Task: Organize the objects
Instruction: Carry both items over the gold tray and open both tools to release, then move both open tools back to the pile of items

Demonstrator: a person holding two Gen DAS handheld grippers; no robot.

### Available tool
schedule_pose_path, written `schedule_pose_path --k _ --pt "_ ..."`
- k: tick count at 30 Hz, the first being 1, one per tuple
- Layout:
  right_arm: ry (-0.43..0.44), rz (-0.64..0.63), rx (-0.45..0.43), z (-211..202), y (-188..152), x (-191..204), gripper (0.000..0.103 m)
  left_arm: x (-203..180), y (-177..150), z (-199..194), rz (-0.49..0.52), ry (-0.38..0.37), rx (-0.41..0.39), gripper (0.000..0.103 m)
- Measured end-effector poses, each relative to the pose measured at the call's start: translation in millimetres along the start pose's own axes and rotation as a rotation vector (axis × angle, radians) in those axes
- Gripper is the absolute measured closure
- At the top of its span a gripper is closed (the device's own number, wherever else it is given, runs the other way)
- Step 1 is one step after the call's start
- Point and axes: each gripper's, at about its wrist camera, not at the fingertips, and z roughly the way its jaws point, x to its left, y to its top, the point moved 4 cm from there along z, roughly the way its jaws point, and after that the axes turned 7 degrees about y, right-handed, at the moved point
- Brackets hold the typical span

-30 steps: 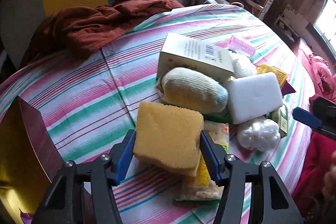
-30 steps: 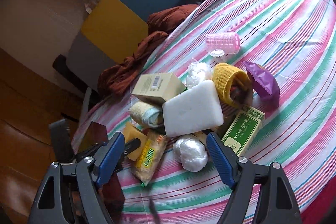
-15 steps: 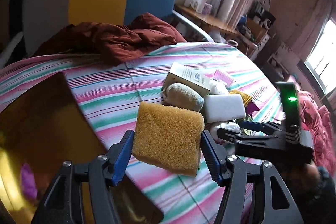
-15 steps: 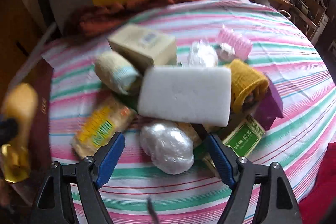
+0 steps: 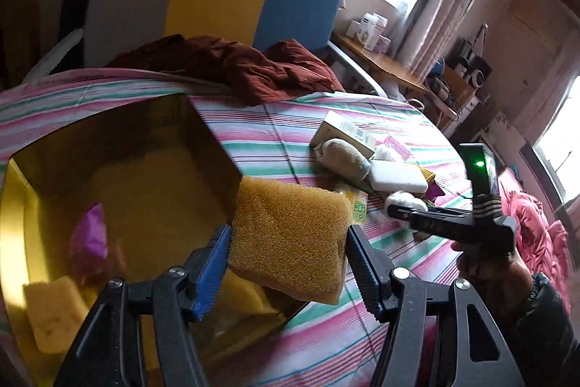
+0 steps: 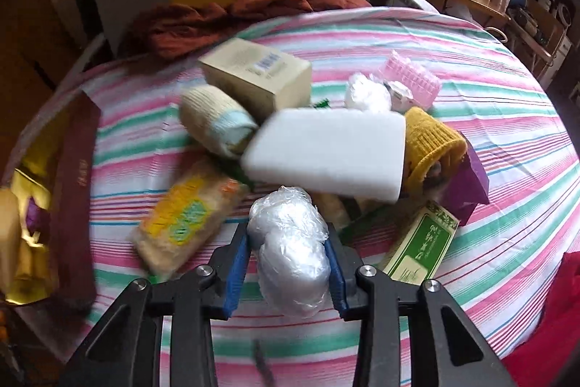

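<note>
1. Since a second ago, your left claw (image 5: 286, 263) has carried the yellow sponge (image 5: 290, 238) off the pile and over the rim of the gold-lined box (image 5: 119, 147); your right claw (image 6: 288, 263), then wide above the pile, has dropped and narrowed around the plastic-wrapped bundle (image 6: 290, 245).
2. Your left claw is clamped on the sponge, both blue pads pressed into its sides, holding it above the box's near right corner.
3. Your right claw's pads sit on either side of the bundle, touching or nearly so; a firm grip cannot be told.
4. Inside the box lie another yellow sponge (image 5: 54, 314) and a purple packet (image 5: 88, 234).
5. Just beside the bundle on the striped desk (image 6: 489, 104) lie a yellow snack pack (image 6: 181, 220) and a green carton (image 6: 424, 242).
6. Behind it, a white foam block (image 6: 326, 151) rests on the pile, with rolled socks (image 6: 217, 126), a yellow knit hat (image 6: 431, 144) and a purple pouch (image 6: 467, 184) around it.
7. Farther back are a beige box (image 6: 257, 75), a pink roller (image 6: 409, 78), then dark red clothing (image 6: 235, 17).
</note>
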Motion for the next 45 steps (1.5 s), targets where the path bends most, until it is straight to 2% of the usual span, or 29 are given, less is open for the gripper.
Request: schedule_pose_path --k 4,10,13,17,20,22,23,26,30,35,39,45 --pt "0.038 -0.049 -0.043 -23 -2 27 0.065 20 -5 -17 -0.029 0.027 -0.028 0.040" --pt "0.189 -0.163 -0.100 -54 1 92 0.065 60 -4 -37 -0.091 0.086 -0.073 0.039" --pt "0.261 -0.239 -0.080 -47 5 141 0.065 89 2 -45 -0.126 0.148 -0.102 0.039" --pt "0.337 -0.319 -0.045 -31 10 206 0.065 131 21 -53 -0.160 0.270 -0.141 0.037" --pt "0.406 -0.349 -0.016 -20 12 250 0.057 155 31 -56 -0.166 0.340 -0.158 0.029" --pt "0.424 -0.363 -0.013 -18 10 271 0.042 172 36 -59 -0.197 0.368 -0.172 0.017" --pt "0.431 -0.368 -0.008 -17 8 278 0.040 178 36 -62 -0.213 0.386 -0.181 0.011" --pt "0.435 -0.393 -0.001 -17 -1 285 0.039 189 31 -70 -0.252 0.395 -0.197 0.008" --pt "0.382 -0.422 -0.003 -19 -15 282 0.037 195 14 -81 -0.292 0.418 -0.210 0.007" --pt "0.327 -0.426 -0.041 -24 -24 273 0.034 186 -13 -88 -0.317 0.494 -0.207 0.005" --pt "0.310 -0.405 -0.057 -25 -29 266 0.034 169 -26 -93 -0.289 0.514 -0.218 0.004" --pt "0.289 -0.384 -0.068 -26 -33 256 0.034 139 -31 -97 -0.194 0.512 -0.234 0.003"
